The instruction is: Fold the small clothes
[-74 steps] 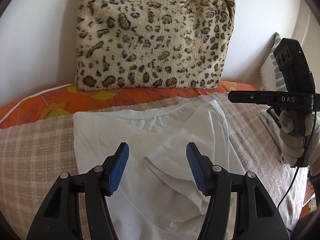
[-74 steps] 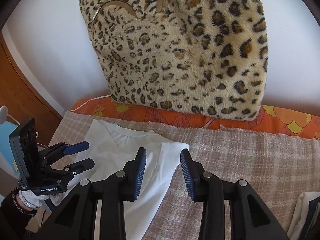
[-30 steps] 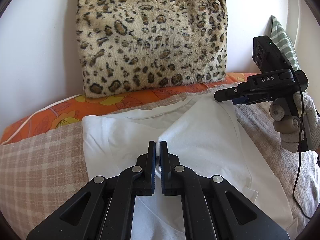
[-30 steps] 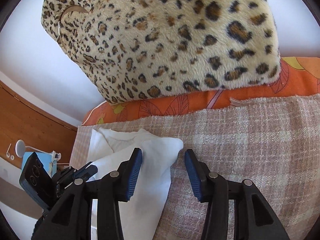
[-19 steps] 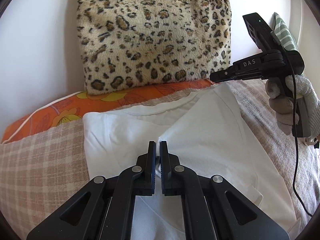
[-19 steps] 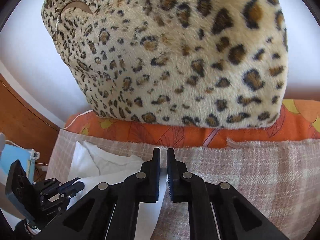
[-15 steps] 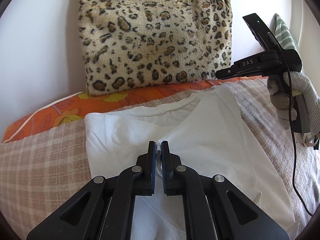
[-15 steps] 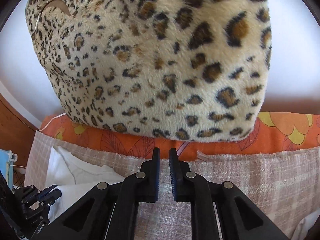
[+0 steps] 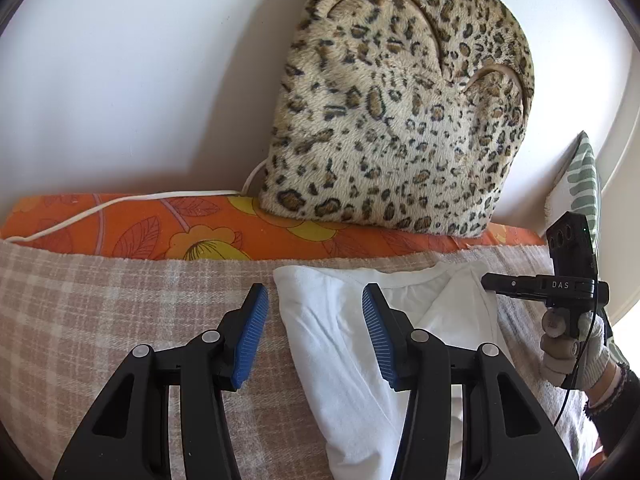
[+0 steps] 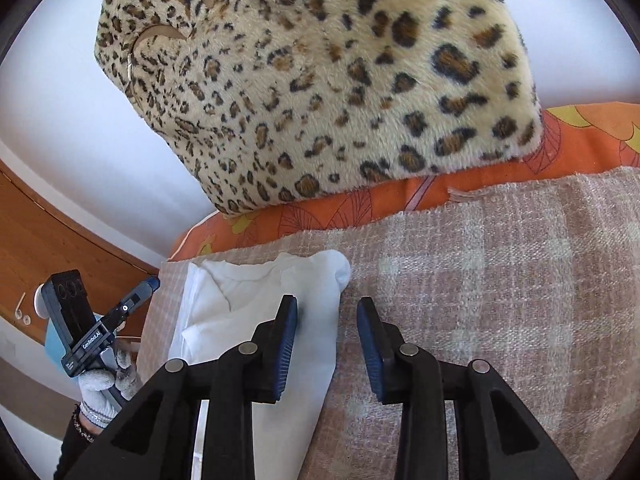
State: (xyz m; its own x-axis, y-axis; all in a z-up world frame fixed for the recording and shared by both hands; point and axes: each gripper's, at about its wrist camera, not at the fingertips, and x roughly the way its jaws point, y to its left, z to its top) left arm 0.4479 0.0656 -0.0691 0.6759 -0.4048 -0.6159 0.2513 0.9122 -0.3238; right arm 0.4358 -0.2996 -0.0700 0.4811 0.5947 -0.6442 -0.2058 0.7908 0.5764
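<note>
shirt: white t-shirt (image 9: 340, 344) lies on the checked blanket (image 9: 100, 320), both sides folded inward, neck toward the leopard cushion (image 9: 400, 120).
left gripper (image 9: 312, 336): jaws opening, over the shirt's left folded edge, gripping nothing.
right gripper (image 10: 326, 346): jaws opening, over the shirt's right edge, nothing pinched.

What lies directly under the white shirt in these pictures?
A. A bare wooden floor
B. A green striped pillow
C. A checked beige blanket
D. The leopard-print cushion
C. In both wrist views the white shirt lies flat on the checked beige blanket, while the leopard-print cushion stands behind it against the wall.
</note>
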